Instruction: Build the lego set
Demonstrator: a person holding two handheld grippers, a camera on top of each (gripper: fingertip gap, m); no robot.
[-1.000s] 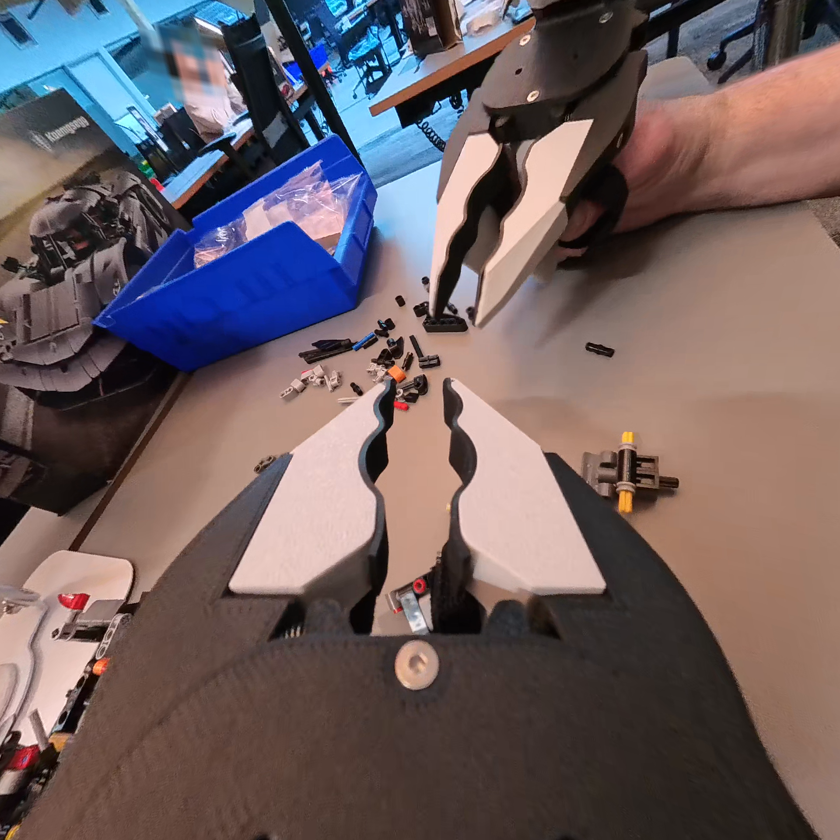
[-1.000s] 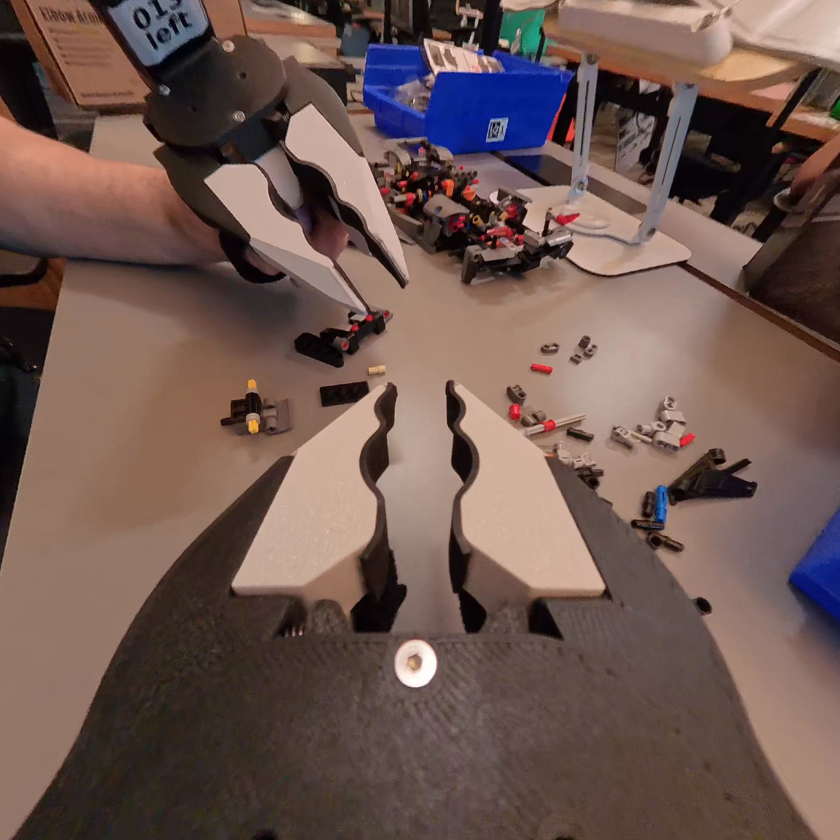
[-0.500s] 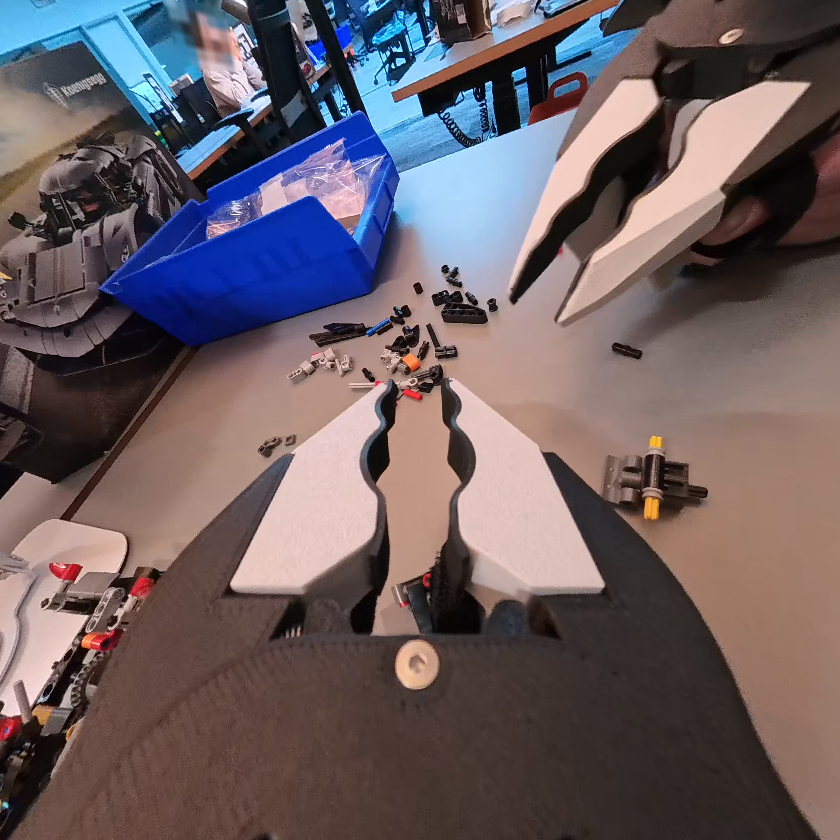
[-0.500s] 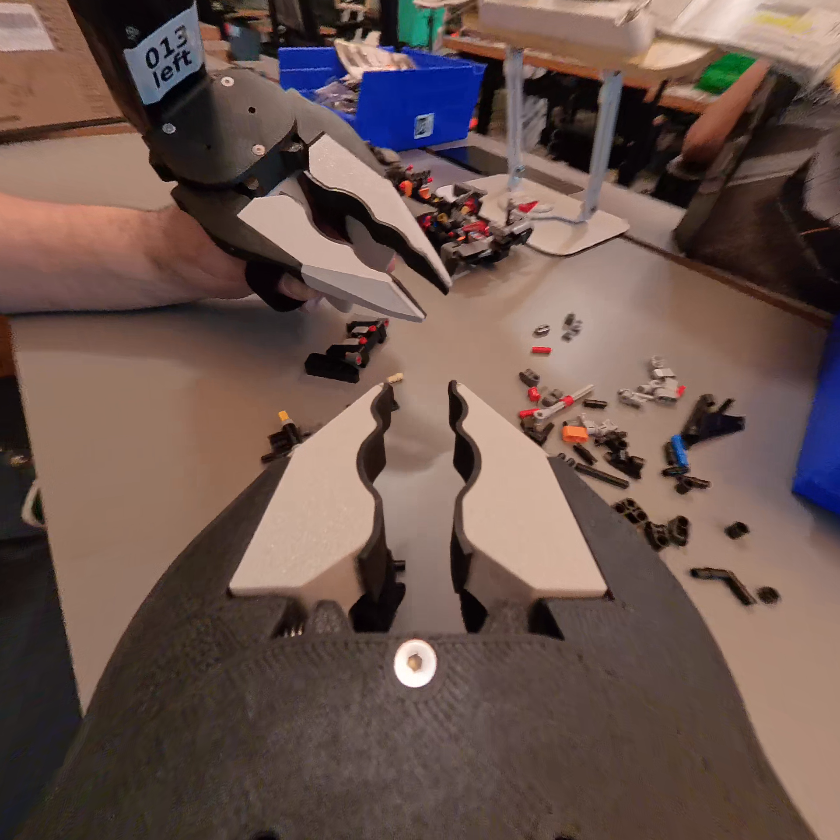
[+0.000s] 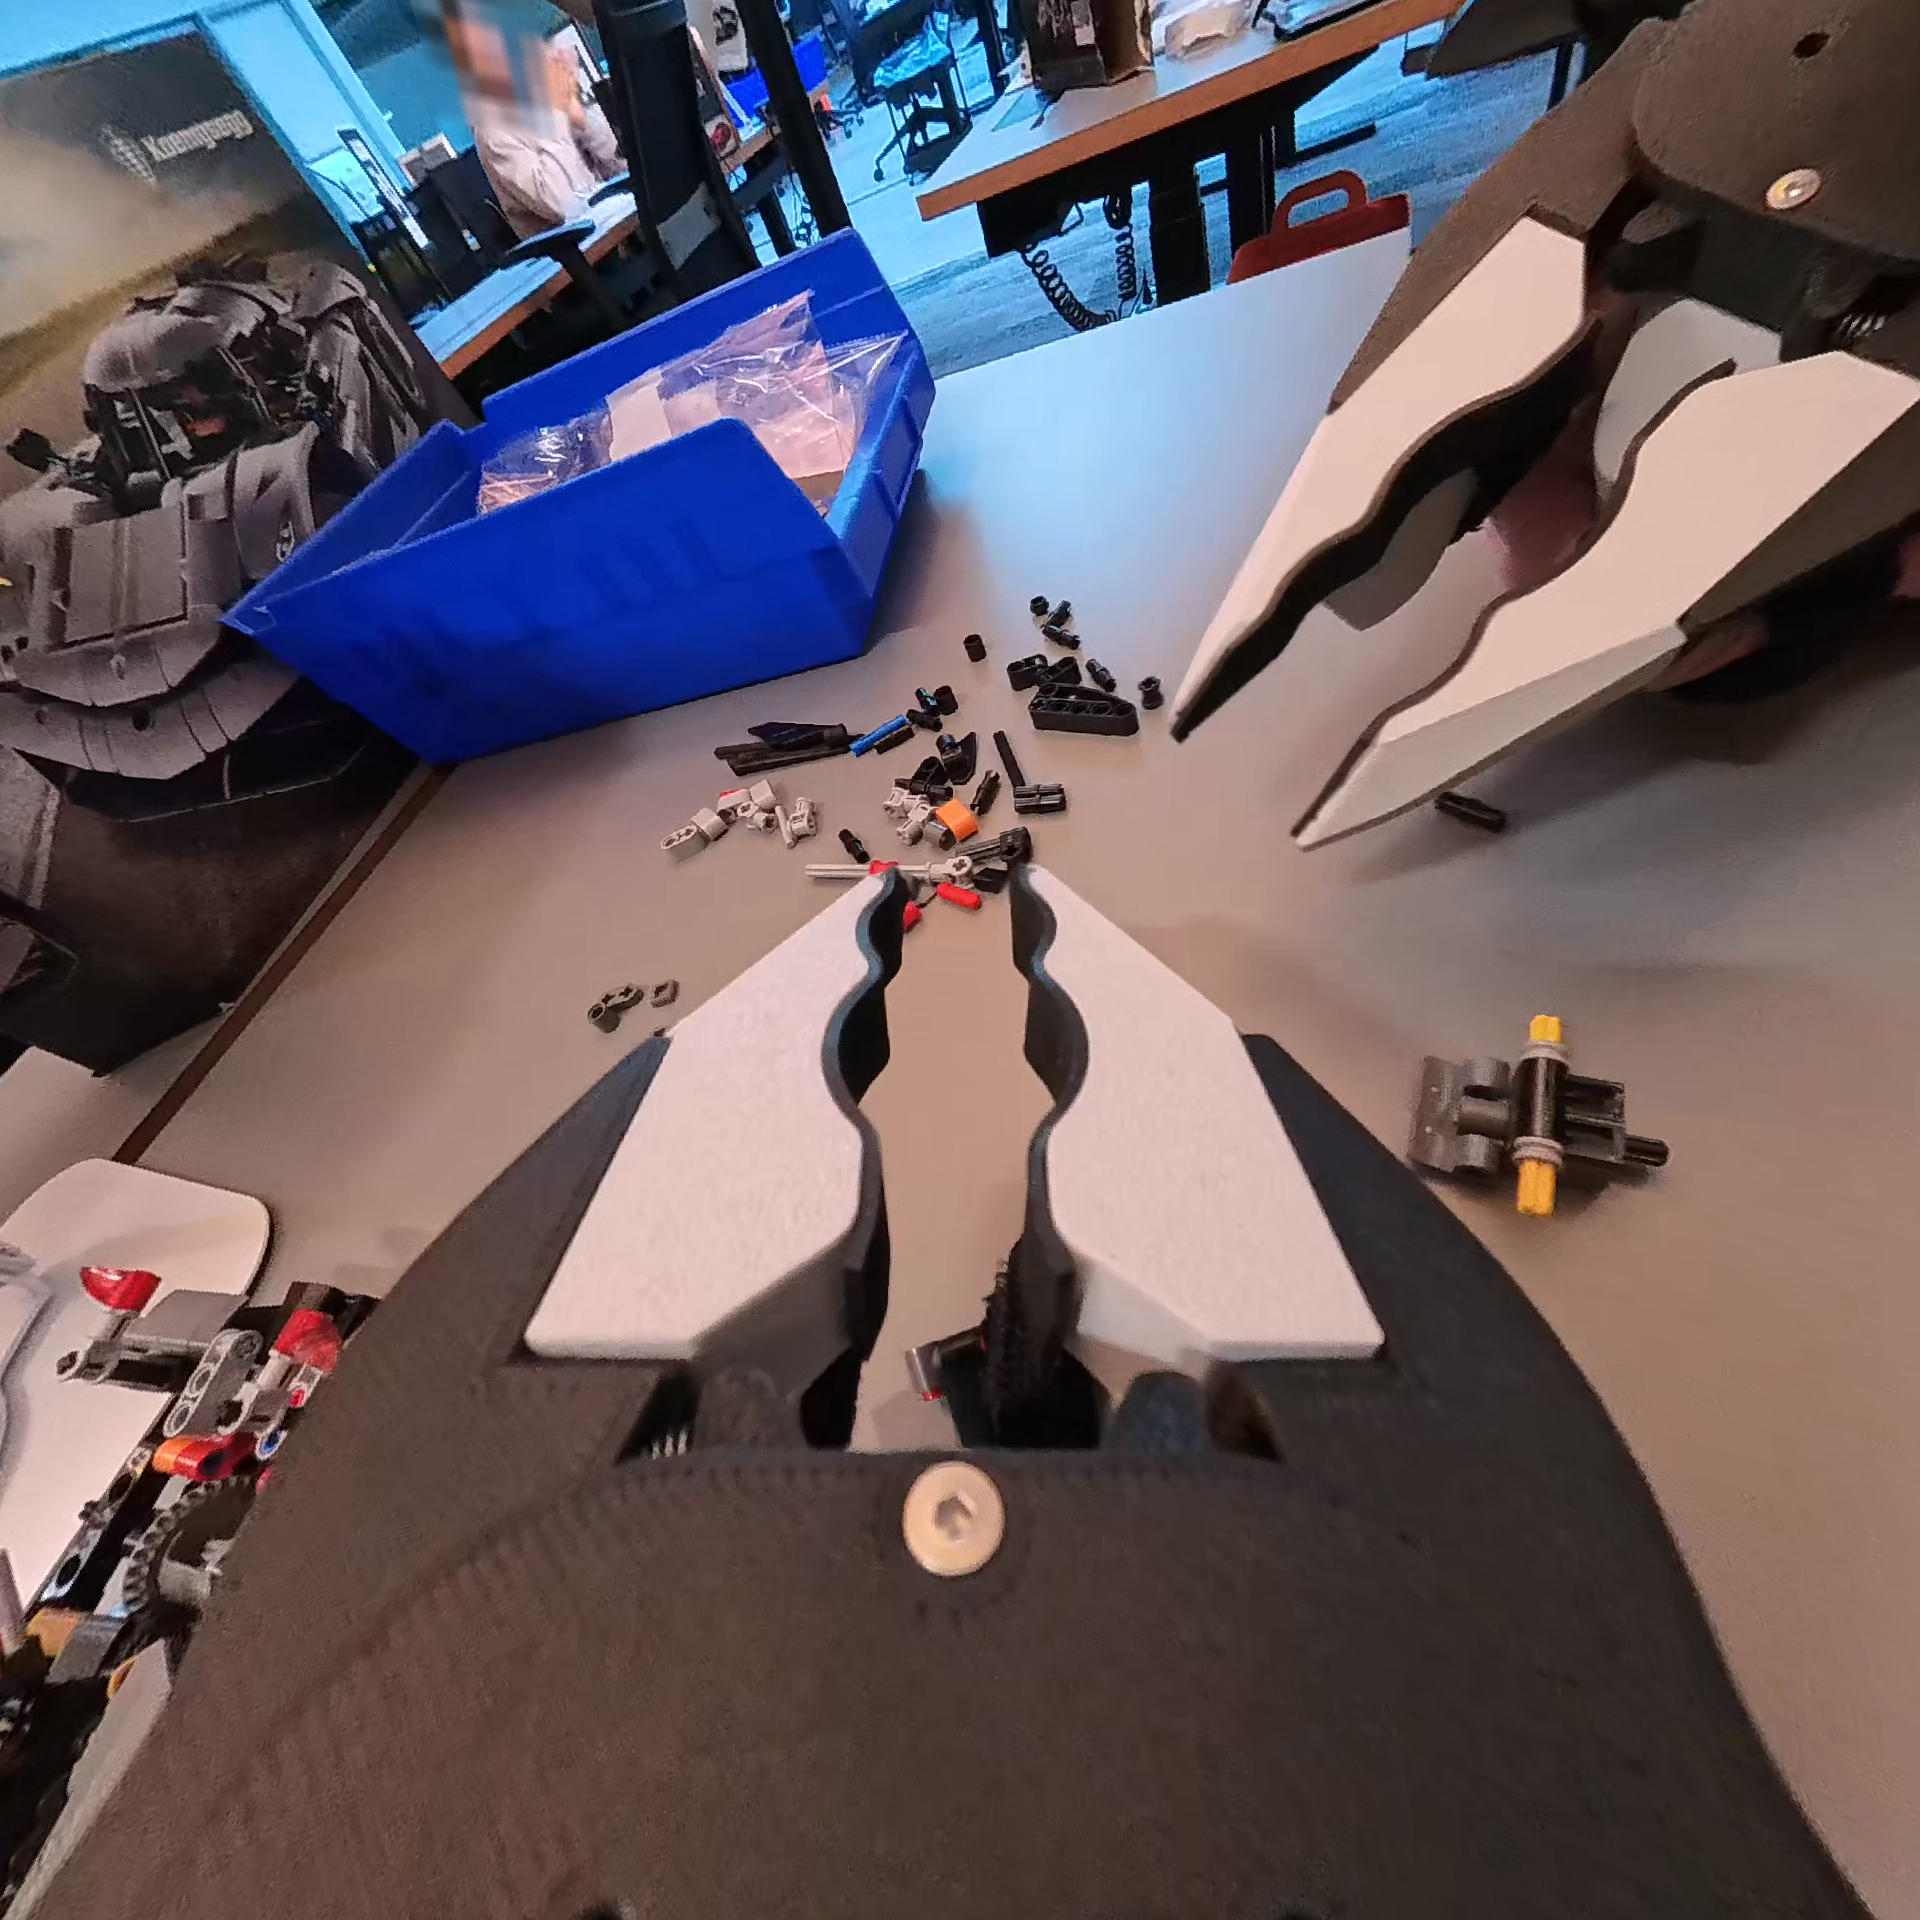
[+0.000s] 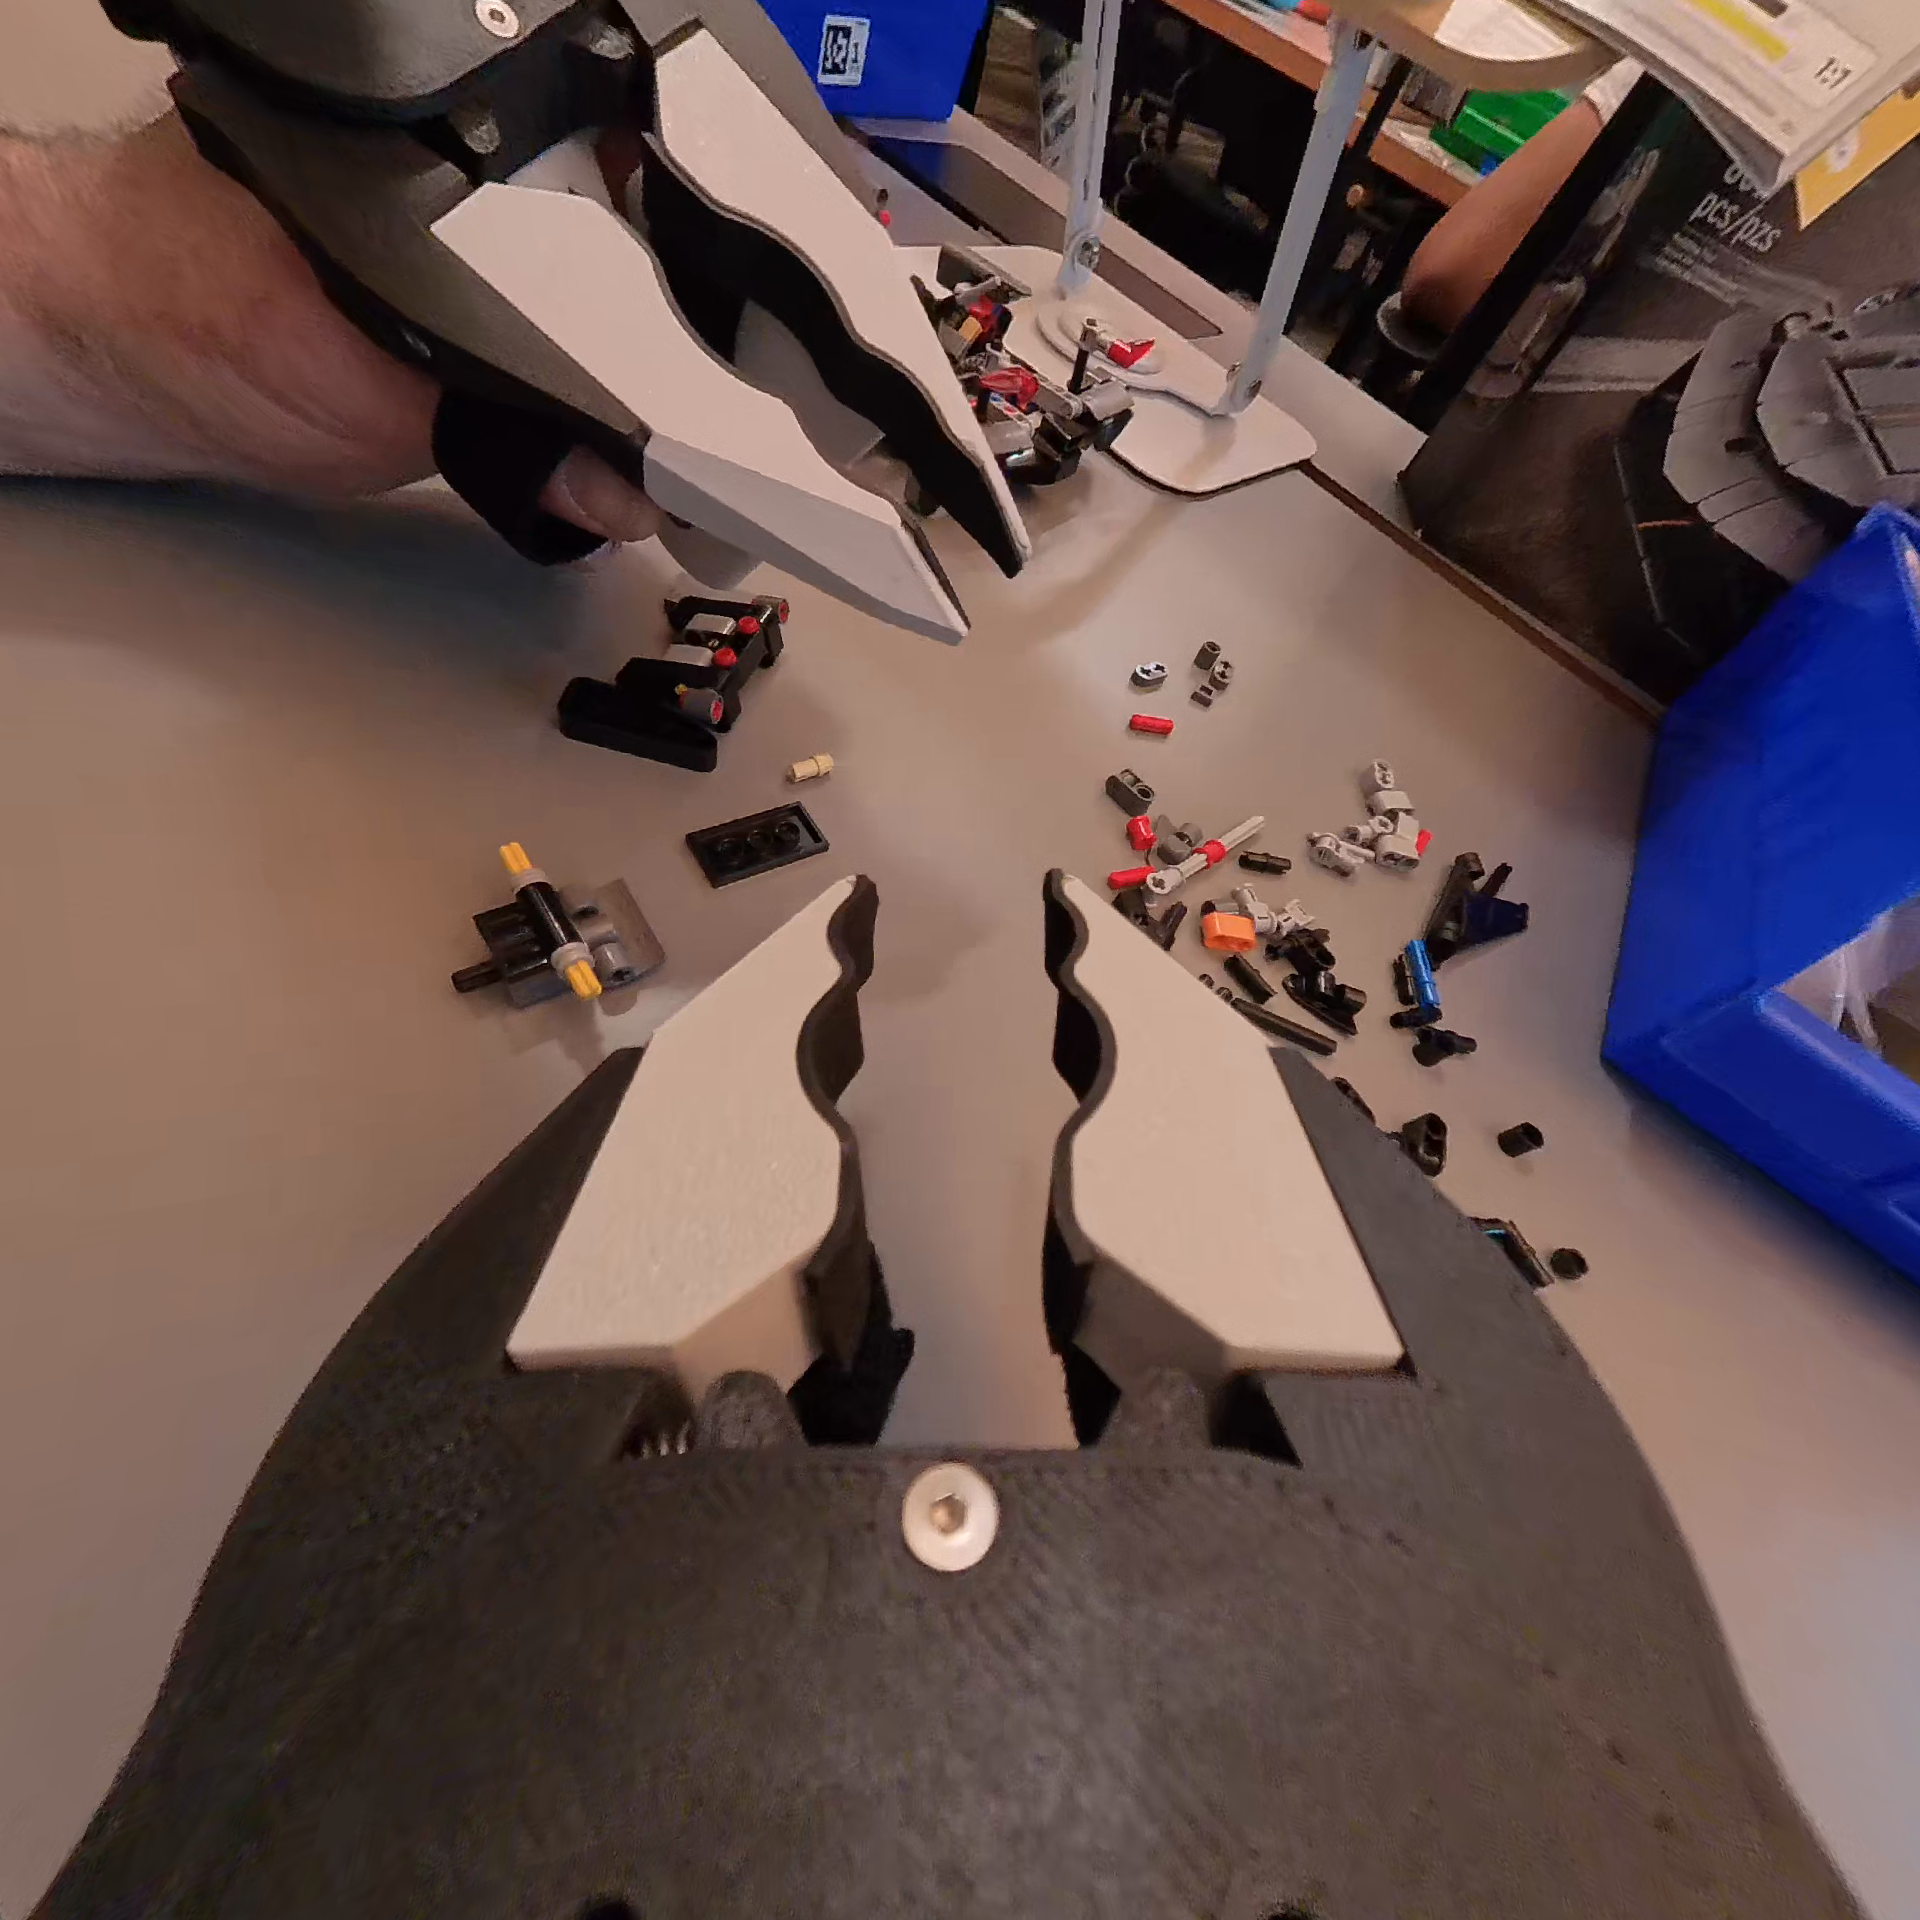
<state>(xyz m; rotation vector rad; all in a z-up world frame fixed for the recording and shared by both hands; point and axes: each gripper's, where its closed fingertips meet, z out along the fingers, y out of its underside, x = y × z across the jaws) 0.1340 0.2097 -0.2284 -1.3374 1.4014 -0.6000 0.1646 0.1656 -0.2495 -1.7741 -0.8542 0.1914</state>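
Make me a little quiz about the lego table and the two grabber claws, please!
1. True or false: the right gripper is squeezing a lego piece.
2. What colour is the rod through the small grey and black assembly? A) yellow B) green C) pink
3. Fill in: the clear plastic bags lie inside the ____ bin.

Key
1. False. Its fingers stand apart with only bare table between them; the left gripper is open and empty too.
2. A, yellow.
3. Blue.
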